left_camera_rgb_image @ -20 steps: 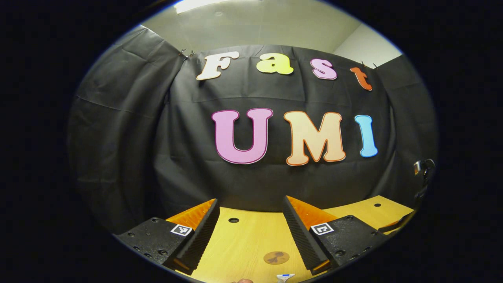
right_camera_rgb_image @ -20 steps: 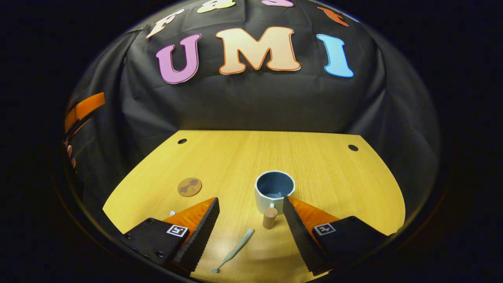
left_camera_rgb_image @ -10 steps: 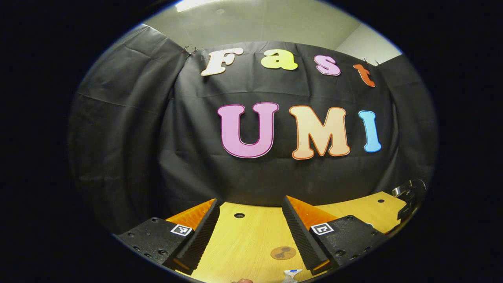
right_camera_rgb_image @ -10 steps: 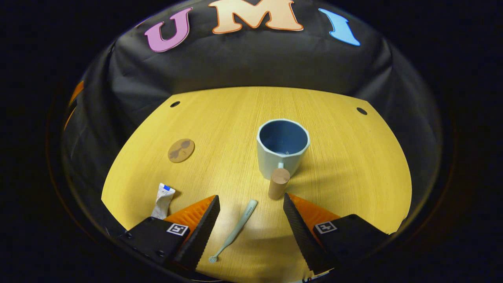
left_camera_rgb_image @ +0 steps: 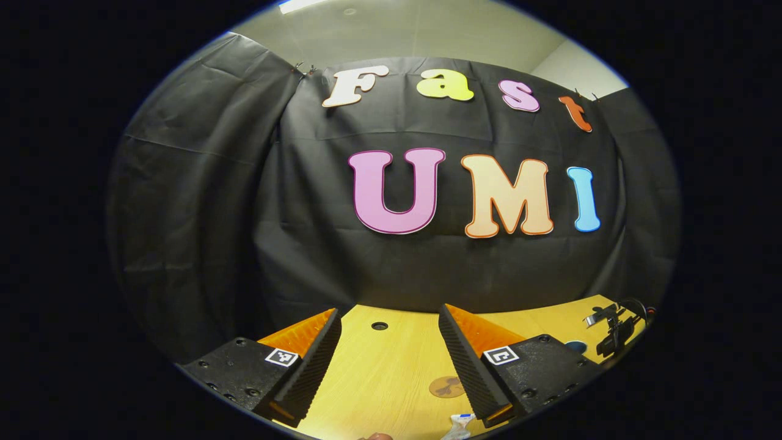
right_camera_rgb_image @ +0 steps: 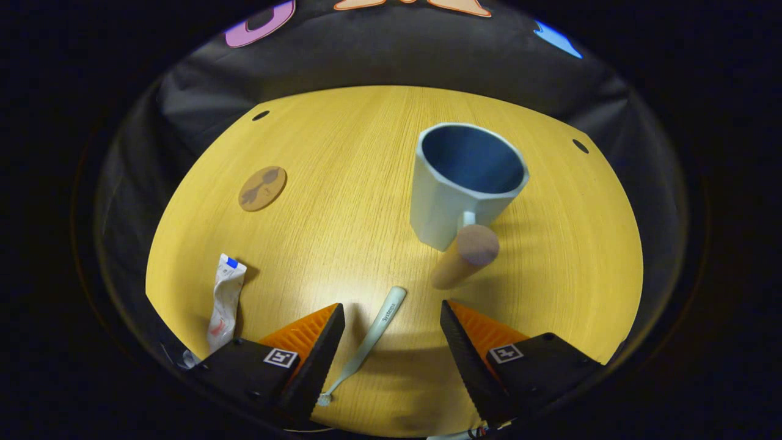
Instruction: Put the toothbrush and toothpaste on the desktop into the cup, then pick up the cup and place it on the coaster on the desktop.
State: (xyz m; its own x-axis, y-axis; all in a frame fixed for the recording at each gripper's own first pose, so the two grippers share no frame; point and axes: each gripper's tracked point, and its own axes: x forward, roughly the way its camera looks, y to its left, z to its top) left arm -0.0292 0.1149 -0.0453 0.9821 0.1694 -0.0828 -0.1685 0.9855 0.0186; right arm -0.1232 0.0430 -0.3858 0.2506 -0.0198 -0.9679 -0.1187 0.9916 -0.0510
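Observation:
In the right gripper view a pale green toothbrush point(right_camera_rgb_image: 370, 338) lies on the wooden desktop point(right_camera_rgb_image: 342, 201), running between the spread fingers of my open right gripper point(right_camera_rgb_image: 391, 360), which hovers just above it. Beyond it stands a pale mug with a blue inside point(right_camera_rgb_image: 465, 181), its wooden handle point(right_camera_rgb_image: 464, 256) pointing towards me. A crumpled white toothpaste tube point(right_camera_rgb_image: 225, 300) lies at the left, and a round brown coaster point(right_camera_rgb_image: 263, 188) sits farther back left. In the left gripper view my left gripper point(left_camera_rgb_image: 388, 366) is open and held high, with the coaster point(left_camera_rgb_image: 447, 386) and the toothpaste's end point(left_camera_rgb_image: 458, 423) low between its fingers.
Black cloth walls close the desk at the back and sides. Small round holes point(right_camera_rgb_image: 261, 115) point(right_camera_rgb_image: 580, 146) mark the far desk corners. The other gripper's dark body point(left_camera_rgb_image: 617, 327) shows at the far right of the left gripper view, beside the mug's blue rim point(left_camera_rgb_image: 576, 346).
My right gripper has dropped and moved forward, so the mug and toothbrush loom larger and the toothbrush now lies between its fingers. The left gripper's view has drifted slightly left.

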